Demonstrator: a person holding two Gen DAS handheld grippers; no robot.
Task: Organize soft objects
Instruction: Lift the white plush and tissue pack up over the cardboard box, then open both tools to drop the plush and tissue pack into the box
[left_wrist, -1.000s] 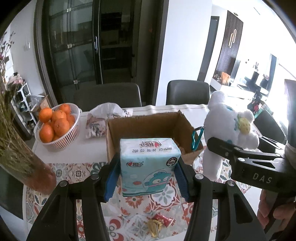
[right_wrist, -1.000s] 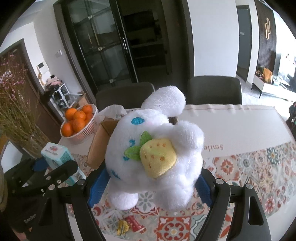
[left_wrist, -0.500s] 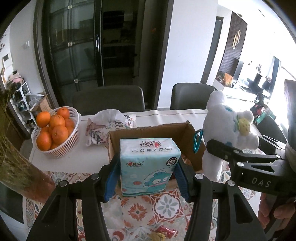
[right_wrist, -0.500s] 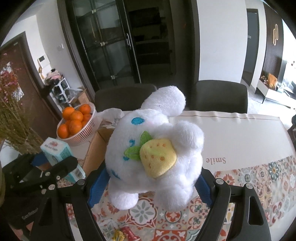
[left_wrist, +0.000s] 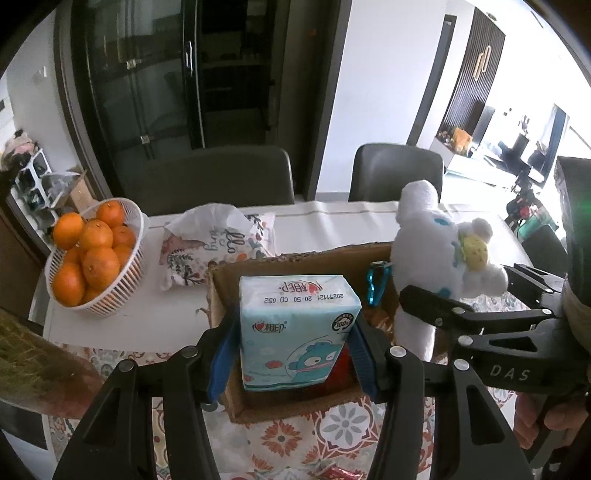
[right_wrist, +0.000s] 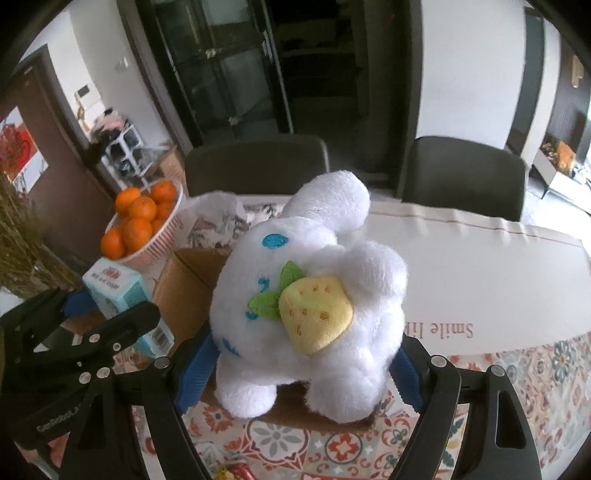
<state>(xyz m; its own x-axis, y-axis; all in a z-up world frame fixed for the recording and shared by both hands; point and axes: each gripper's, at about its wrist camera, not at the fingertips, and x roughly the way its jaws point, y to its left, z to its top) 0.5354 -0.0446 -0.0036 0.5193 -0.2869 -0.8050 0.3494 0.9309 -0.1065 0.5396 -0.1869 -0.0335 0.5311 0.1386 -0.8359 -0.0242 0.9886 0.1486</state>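
The tissue pack (left_wrist: 299, 328) sits at the centre of the left view, clamped between the blue pads of the left tool (left_wrist: 295, 354) and hanging over the open box (left_wrist: 373, 258), low in its mouth. The plush (right_wrist: 310, 306) fills the middle of the right view, squeezed at its flanks by the right tool (right_wrist: 303, 369); its feet hang above the box's near wall, toward the right end.

Both things look ready to go down, so the step in hand is likely the drop into the box. To do it well, lower the pack until its bottom edge is past the rim, keep it upright and tight to the left wall, then part the pads. That leaves room at right for the bulkier plush. Bring the plush in over the rim rather than onto it, feet first. The two tools stand close together, so release one at a time. A blue carabiner (left_wrist: 376, 284) hangs on the right wall; steer the plush clear of it.

The orange basket (left_wrist: 122, 295) and a printed pouch (left_wrist: 218, 251) lie at upper left on the surface (left_wrist: 332, 229), out of the way.
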